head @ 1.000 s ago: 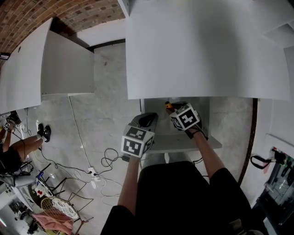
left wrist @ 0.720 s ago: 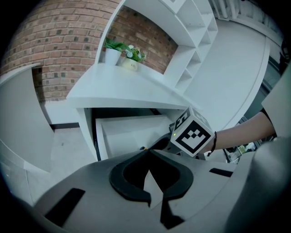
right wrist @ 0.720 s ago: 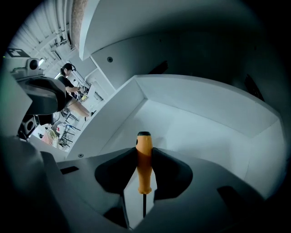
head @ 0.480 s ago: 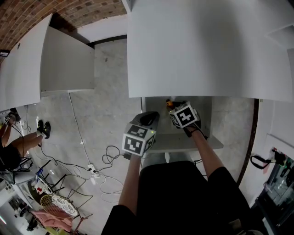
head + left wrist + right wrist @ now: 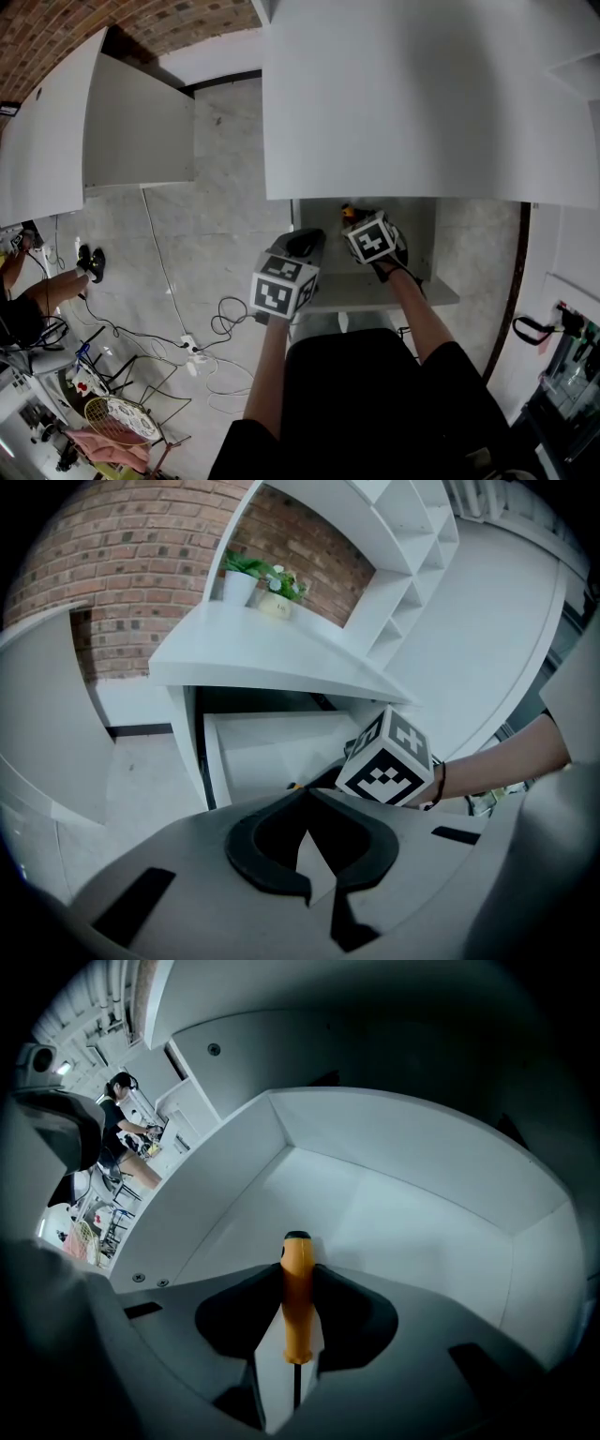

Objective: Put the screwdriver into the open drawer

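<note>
screwdriver [image 5: 297,1309] (orange handle) clamped in jaws of right gripper [image 5: 298,1271] over open drawer [image 5: 403,1227]; left gripper [image 5: 306,801] jaws together

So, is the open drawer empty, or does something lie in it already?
Empty, as far as shown: the drawer has a bare white floor in the right gripper view; the screwdriver is clamped in the right gripper.

One screwdriver [image 5: 297,1302], one open drawer [image 5: 403,1143], two grippers [image 5: 305,797] [image 5: 298,1274], two potted plants [image 5: 236,581] [image 5: 278,594].
</note>
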`<state>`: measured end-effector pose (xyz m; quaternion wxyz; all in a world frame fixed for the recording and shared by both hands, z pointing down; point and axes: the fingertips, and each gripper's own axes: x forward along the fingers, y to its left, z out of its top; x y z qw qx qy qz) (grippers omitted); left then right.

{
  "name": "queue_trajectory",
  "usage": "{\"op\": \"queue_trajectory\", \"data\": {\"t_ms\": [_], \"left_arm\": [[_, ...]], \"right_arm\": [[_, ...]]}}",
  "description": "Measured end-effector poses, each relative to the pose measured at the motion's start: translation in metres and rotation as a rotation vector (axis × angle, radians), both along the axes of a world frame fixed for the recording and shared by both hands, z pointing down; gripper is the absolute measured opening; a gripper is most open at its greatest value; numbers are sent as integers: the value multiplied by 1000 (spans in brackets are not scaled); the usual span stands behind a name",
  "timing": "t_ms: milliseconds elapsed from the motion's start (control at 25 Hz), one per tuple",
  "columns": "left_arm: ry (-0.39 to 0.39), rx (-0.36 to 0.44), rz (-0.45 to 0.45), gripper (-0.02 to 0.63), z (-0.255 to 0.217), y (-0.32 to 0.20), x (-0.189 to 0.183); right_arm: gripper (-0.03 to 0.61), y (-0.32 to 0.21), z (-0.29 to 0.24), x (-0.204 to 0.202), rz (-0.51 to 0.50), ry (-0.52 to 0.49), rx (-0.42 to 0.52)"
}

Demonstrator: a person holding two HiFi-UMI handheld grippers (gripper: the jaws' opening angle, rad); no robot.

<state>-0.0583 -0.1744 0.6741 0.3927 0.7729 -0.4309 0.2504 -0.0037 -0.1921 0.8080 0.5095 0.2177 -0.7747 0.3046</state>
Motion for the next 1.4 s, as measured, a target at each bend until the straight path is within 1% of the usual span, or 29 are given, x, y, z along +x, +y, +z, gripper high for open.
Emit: {"op": "queue_trajectory", "data": {"t_ms": [40, 160, 200, 320, 400, 480, 560, 640, 760, 880, 960, 1080, 1280, 1400], "left_arm": [[0, -1, 0, 8, 0, 0, -1], [0, -2, -1, 9, -1, 0, -2], [0, -2, 0, 9, -1, 1, -2], [2, 4, -1, 9, -2, 0, -4], [3, 8, -1, 9, -3, -1, -5], [2, 13, -1, 9, -5, -2, -7], [-1, 23, -2, 8, -8, -2, -8], [-8, 35, -4, 9, -13, -2, -11], [-19, 56, -12, 9, -22, -3, -15], [-27, 77, -19, 8, -33, -4, -17], [-36, 93, -20, 9, -40, -4, -18], [-39, 124, -22, 9, -56, -3, -18], [-47, 164, -16, 9, -78, 6, -17], [-47, 211, -26, 9, -95, 6, -16]], "right_arm": [[112, -2, -1, -1, -3, 0, 13], [112, -17, -7, -7, -24, -13, 96], [112, -15, -6, -5, -17, -5, 94], [115, -4, -1, -2, 21, 6, 34], [144, -4, -1, -5, 43, -7, 18], [153, -5, -3, -5, 58, -13, 11], [158, -6, -9, -4, 68, -21, 18], [156, -11, -18, -5, 78, -51, 37], [155, -23, -34, -5, 72, -76, 98], [123, -21, -45, -2, 48, -81, 105], [78, -21, -55, -2, 33, -97, 112], [38, -17, -75, 2, 22, -118, 125], [21, -10, -120, 2, 28, -213, 162], [18, -11, -154, 1, 51, -290, 197]]}}
